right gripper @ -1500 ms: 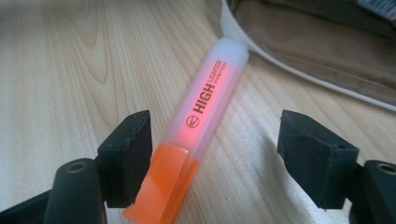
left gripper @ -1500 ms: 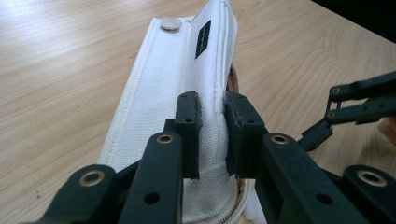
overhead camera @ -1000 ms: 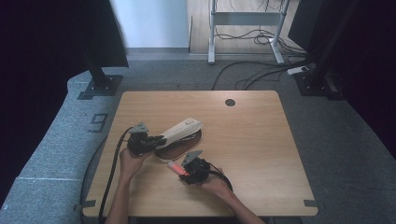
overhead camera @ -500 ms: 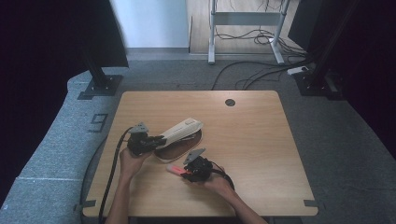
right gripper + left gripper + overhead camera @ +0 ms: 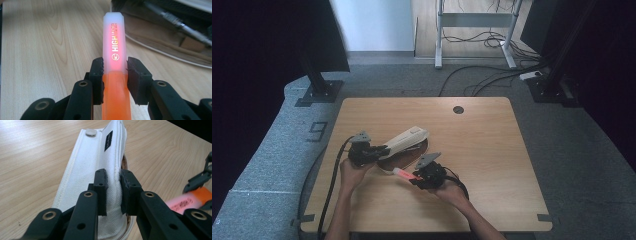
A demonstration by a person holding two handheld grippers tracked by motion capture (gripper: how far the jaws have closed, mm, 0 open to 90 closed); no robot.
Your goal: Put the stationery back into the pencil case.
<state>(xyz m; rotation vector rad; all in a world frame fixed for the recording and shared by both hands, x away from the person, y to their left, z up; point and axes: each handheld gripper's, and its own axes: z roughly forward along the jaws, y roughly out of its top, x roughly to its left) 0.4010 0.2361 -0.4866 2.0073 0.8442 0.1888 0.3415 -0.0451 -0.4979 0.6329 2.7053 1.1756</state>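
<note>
left gripper (image 5: pixel 113 192) clamped on white pencil case (image 5: pixel 92 170) flap, right gripper (image 5: pixel 115 72) closed round orange highlighter (image 5: pixel 115 52), jaws just been closing, wooden table (image 5: pixel 492 150)

- The orange highlighter (image 5: pixel 115 75) carries gold lettering along its clear cap: "HIGH", the rest unreadable.
- On the grey floor (image 5: pixel 272 150), left of the table (image 5: pixel 492 150), a dark mark (image 5: pixel 317 131) resembles "9".
- The white pouch (image 5: pixel 95 170) bears a black tag (image 5: pixel 108 140), illegible.

Wooden table (image 5: pixel 492 150), grey carpet (image 5: pixel 262 160), floor cables (image 5: pixel 482 80).
</note>
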